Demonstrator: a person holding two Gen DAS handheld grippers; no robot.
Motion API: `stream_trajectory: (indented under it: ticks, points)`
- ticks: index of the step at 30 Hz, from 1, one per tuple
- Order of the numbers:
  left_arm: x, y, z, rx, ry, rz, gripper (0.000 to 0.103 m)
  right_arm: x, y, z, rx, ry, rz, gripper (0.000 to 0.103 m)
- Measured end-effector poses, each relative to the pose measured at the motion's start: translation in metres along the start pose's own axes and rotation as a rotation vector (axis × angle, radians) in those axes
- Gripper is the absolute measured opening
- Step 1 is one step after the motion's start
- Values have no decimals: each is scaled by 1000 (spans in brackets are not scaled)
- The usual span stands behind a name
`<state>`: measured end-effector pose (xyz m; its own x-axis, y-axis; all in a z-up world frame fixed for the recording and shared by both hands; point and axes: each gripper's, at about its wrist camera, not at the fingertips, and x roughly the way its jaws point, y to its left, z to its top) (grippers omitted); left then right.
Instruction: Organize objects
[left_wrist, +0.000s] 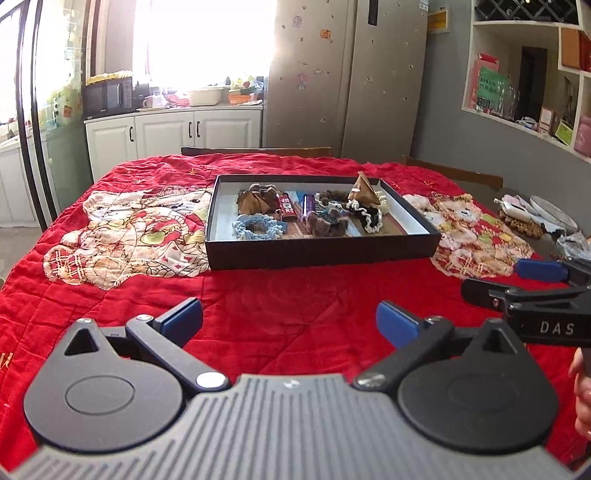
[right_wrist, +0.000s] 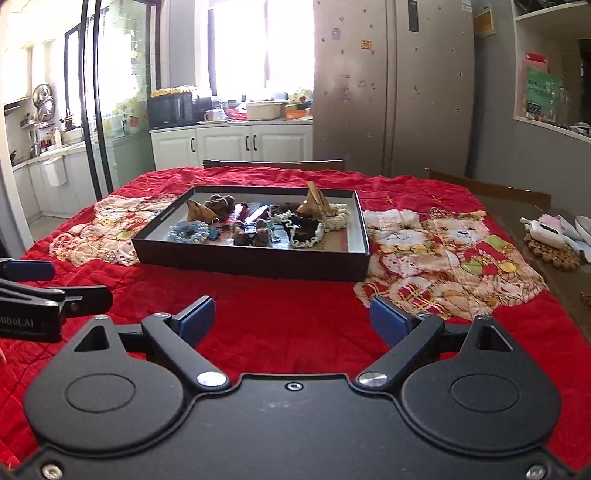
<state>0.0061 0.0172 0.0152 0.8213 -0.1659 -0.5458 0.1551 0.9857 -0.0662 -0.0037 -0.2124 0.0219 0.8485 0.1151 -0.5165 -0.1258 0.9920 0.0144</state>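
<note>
item: scrunchies (left_wrist: 258, 226) in black tray (left_wrist: 321, 254), likely soft, light; pinch the ruffle. my left gripper (left_wrist: 289, 319) and right gripper (right_wrist: 291, 317): spread, empty.

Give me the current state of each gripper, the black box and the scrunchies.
Left gripper: open, empty, above the red quilt.
Right gripper: open, empty.
Shallow black cardboard box: lidless, flat on the quilt, holding items.
Light blue knitted scrunchie: inside the box, near corner.
Black scrunchie with white trim: inside the box.
</note>
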Motion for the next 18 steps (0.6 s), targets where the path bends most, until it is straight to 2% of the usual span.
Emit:
stream_trajectory:
  ticks: [18]
  points:
    - [0,4,-8,-25,14,33,103,5,5,-12,6,39,-4,94]
